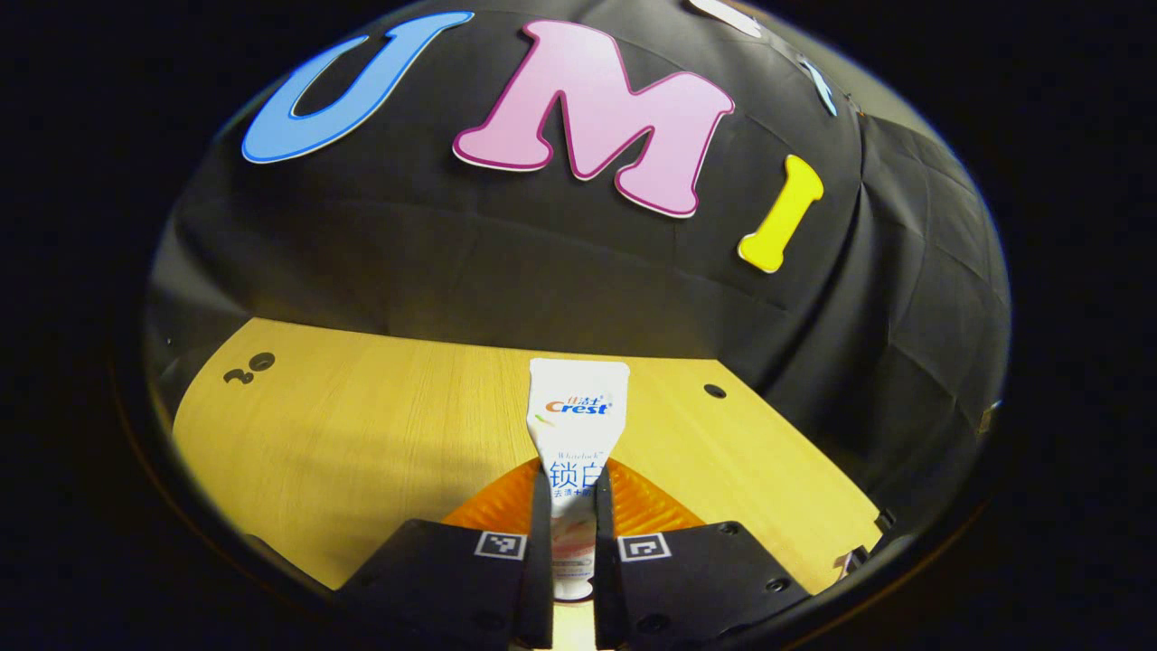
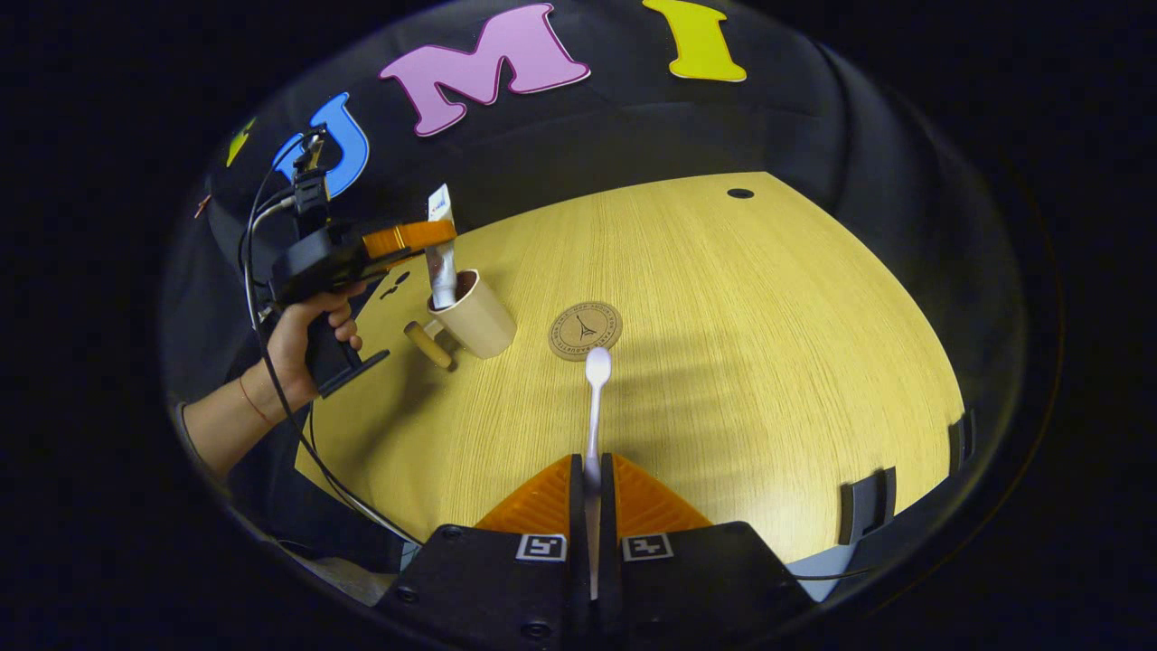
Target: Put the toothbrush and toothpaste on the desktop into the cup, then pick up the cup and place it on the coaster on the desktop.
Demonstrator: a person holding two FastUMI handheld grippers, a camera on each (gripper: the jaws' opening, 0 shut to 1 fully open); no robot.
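Pinching the toothpaste (image 1: 576,452) at bottom centre of the left gripper view, the left gripper (image 1: 573,533) has its jaws pressed on the tube, which stands upright over the tabletop (image 1: 362,407).

Right gripper view: right gripper (image 2: 592,506) at bottom centre, jaws clamped on the toothbrush (image 2: 595,398), head pointing up-frame toward the coaster (image 2: 585,331) at centre. Left of it, the cup (image 2: 476,316) with the toothpaste's lower end inside the rim.

Risk: tube released off-centre could tip the cup; thin brush handle may twist in the jaws.
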